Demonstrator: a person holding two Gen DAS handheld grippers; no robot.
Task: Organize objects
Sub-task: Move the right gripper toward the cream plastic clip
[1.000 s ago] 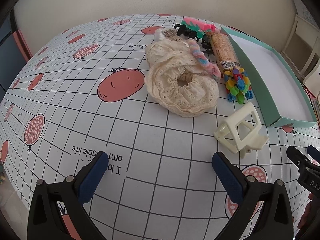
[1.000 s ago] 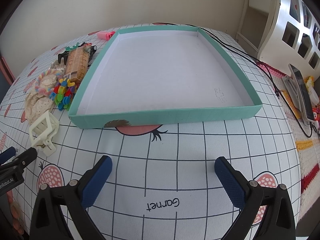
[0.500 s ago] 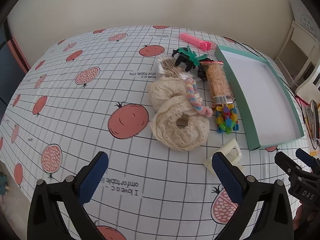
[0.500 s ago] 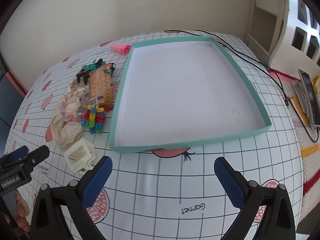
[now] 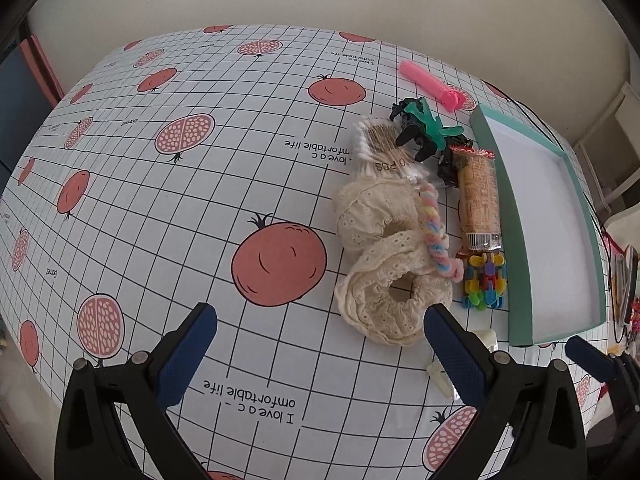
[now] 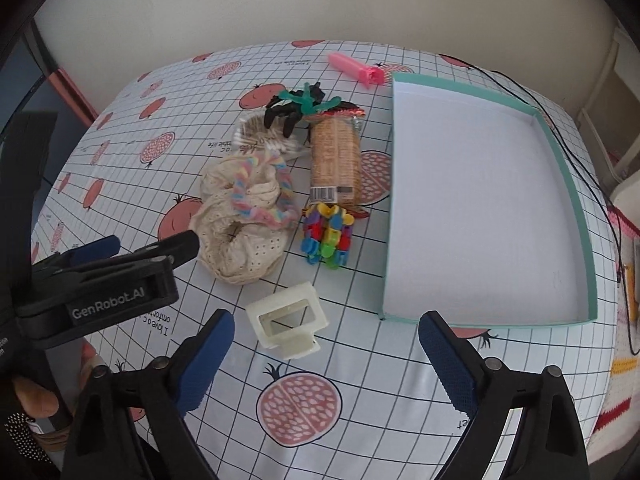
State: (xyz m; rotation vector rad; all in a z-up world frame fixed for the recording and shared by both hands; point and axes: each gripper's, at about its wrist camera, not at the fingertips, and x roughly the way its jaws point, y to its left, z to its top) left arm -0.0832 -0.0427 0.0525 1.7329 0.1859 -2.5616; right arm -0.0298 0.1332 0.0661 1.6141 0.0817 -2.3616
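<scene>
A pile lies left of the shallow teal tray (image 6: 480, 322), which holds nothing: cream lace scrunchies (image 5: 384, 280), a pastel braided hair tie (image 5: 434, 236), a cracker pack (image 6: 335, 156), colourful mini clips (image 6: 328, 236), a cotton swab pack (image 5: 380, 148), black and green claw clips (image 5: 420, 128) and a pink comb-like piece (image 6: 356, 68). A white claw clip (image 6: 286, 320) sits apart, nearest me. My right gripper (image 6: 326, 336) hovers open just behind it. My left gripper (image 5: 320, 332) hangs open above the cloth, near the scrunchies; its right finger hides most of the white clip.
The table wears a gridded pomegranate-print cloth (image 5: 160, 208). A black cable (image 6: 560, 128) runs along the tray's far right side. White shelving (image 6: 616, 92) stands beyond the table's right edge. A hand (image 6: 32, 400) holds the left gripper at lower left.
Both grippers have drawn back and risen, so more of the table shows. The white clip now sits in front of the right gripper and behind the left gripper's right finger.
</scene>
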